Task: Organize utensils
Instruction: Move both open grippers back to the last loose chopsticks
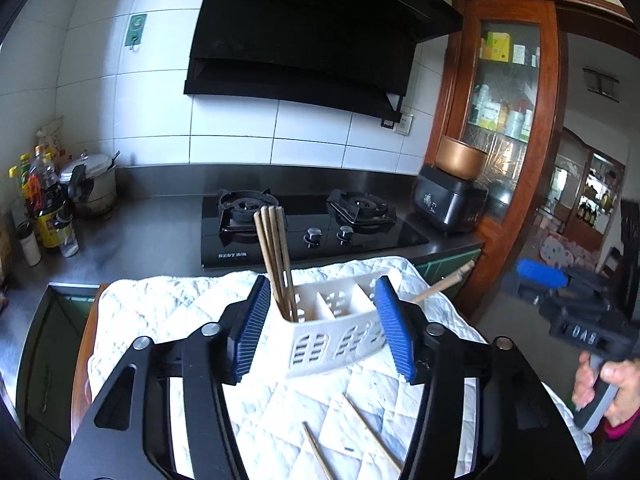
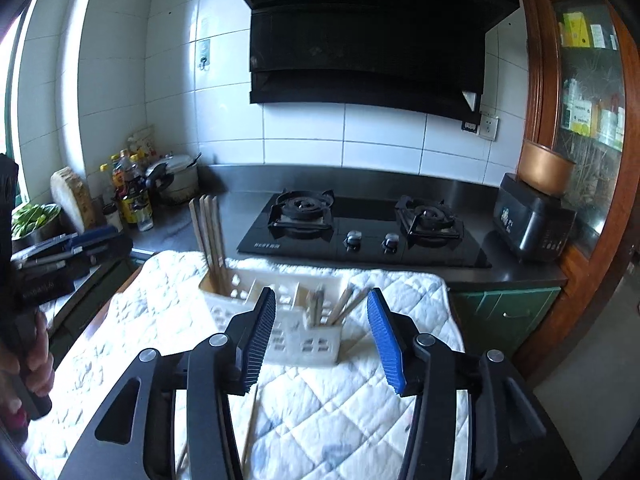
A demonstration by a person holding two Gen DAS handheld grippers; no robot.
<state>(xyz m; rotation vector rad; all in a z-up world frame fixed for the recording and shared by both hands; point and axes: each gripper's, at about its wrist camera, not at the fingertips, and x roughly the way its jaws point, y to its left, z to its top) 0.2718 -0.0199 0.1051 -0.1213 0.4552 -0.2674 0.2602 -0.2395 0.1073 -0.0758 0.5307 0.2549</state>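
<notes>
The sorting looks partly done, with some pieces left. A white slotted plastic utensil caddy point(image 1: 340, 320) stands upright on the white quilted cloth point(image 1: 168, 312) that covers the near work surface, in front of the black glass gas hob point(image 1: 312, 224). In its left compartment a bundle of brown wooden chopsticks point(image 1: 274, 256) stands nearly upright, leaning a little to the left. The right compartment, seen best from the right wrist, holds more utensil handles point(image 2: 336, 304) that lean to the right; they are blurred, so I cannot tell exactly what they are. The middle compartments appear unfilled from the left wrist view.

What is left, as I judge it: two thin wooden chopsticks point(image 1: 360, 432) lie loose on the cloth on the near side of the caddy, apart from it, crossing toward the near edge. They probably belong with the bundle on the left.

The left gripper point(image 1: 324, 330) has its blue ribbed pads spread wide and holds nothing; it hovers just on the near side of the caddy, framing it without touching. The right gripper point(image 2: 320, 340) is likewise spread apart and empty, aimed at the caddy's right end.

The caddy is a long, low, light basket with window-shaped cut-outs in its walls and thin dividers inside. It seems light enough to slide on the soft cloth if a stick is pushed in at an angle.
</notes>
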